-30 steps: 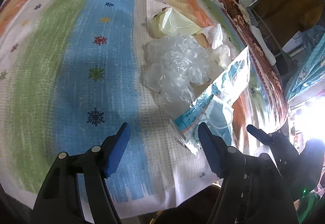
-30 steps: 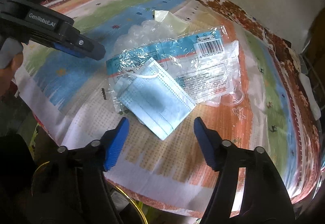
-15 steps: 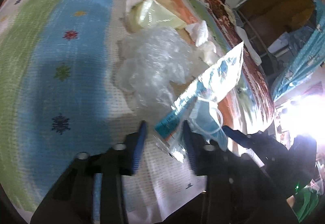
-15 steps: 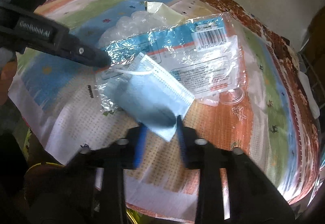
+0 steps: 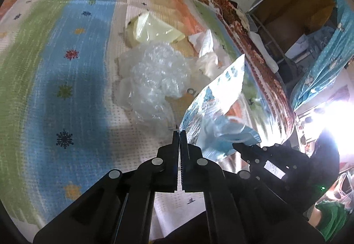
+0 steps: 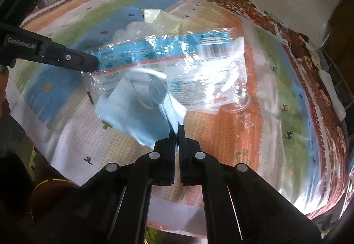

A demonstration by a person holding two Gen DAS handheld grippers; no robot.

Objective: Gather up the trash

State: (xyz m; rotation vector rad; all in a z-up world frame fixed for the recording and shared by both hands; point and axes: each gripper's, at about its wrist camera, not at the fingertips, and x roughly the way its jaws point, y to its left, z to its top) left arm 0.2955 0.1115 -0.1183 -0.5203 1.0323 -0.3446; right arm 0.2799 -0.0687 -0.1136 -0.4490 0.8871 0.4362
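Observation:
A clear plastic wrapper with blue print (image 6: 177, 60) is lifted off the striped cloth; it also shows in the left wrist view (image 5: 212, 100). My left gripper (image 5: 179, 133) is shut on the wrapper's corner, seen from the side in the right wrist view (image 6: 88, 62). A light blue face mask (image 6: 137, 111) lies against the wrapper's lower part. My right gripper (image 6: 177, 130) is shut on the mask's edge; in the left wrist view it (image 5: 239, 146) holds the mask (image 5: 230, 131).
Crumpled clear plastic (image 5: 152, 75), a pale yellow bag (image 5: 152, 29) and white tissue (image 5: 205, 45) lie on the striped cloth (image 5: 66, 67). A clear lid (image 6: 241, 104) rests on the orange stripe. A shelf (image 5: 287, 22) stands past the far edge.
Both grippers were open a second ago and have shut, the left on the wrapper's corner, the right on the mask. The wrapper and mask have lifted off the cloth.

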